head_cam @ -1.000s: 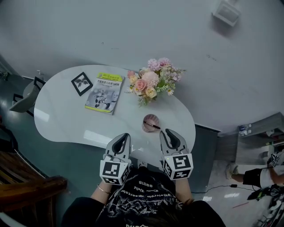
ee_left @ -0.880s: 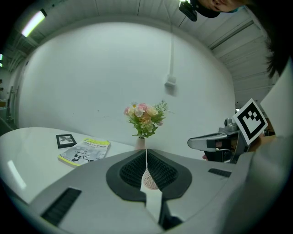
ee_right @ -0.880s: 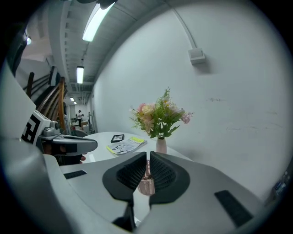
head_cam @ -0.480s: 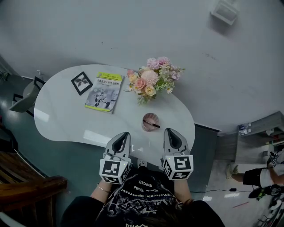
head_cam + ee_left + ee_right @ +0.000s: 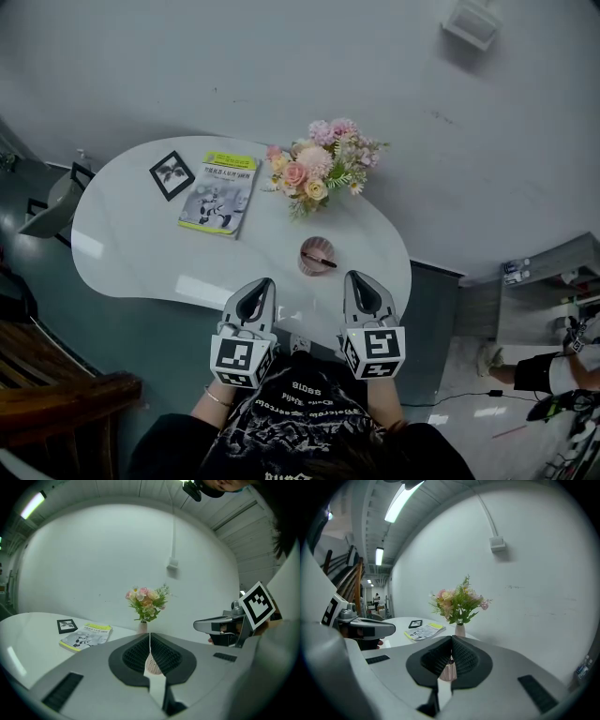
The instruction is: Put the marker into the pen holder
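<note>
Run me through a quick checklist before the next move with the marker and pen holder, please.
1. Left gripper shut, nothing between its jaws: ok.
2. Right gripper shut, nothing between its jaws: ok.
3. Pen holder upright on the table: ok.
4. Marker shows at the holder's top; fully down inside: cannot tell.
5. Flowers and booklet apart from the holder: ok.

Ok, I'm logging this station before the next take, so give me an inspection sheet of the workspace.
Surface: glossy white table, no spills seen.
Job's things: pink pen holder near the front edge, marker at its mouth.
Clutter: bouquet, booklet, framed picture, all farther back.
Grippers: left gripper and right gripper shut, empty.
Cables: conduit to wall box.
Surroundings: white wall, chair at left.
</note>
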A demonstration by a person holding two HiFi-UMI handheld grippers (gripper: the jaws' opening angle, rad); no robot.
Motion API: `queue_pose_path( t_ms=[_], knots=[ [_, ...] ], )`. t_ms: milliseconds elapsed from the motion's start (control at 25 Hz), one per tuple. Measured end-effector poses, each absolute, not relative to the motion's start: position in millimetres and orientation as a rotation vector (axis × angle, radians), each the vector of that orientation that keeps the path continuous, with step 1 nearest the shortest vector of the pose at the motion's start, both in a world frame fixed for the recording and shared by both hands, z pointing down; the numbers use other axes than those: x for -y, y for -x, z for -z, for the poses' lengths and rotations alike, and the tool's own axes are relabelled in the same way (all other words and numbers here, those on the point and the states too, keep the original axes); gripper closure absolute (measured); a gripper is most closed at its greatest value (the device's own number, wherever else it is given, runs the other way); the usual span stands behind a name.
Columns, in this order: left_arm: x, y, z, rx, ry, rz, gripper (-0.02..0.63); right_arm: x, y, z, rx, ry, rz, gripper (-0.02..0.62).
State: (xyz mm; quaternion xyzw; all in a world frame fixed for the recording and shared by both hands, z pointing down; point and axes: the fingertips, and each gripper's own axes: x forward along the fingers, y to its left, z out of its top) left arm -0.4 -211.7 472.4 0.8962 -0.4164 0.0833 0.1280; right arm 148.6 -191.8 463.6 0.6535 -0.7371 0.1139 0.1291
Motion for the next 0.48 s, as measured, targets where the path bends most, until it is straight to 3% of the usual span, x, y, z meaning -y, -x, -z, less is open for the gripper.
queue_pose_path(
  t_ms=[480],
  knots=[
    [207.9, 0.0, -468.5, 1.210, -2.610, -0.224, 0.580, 185.8, -145.2, -457.2, 2.163, -1.888, -0.270, 0.569]
  ],
)
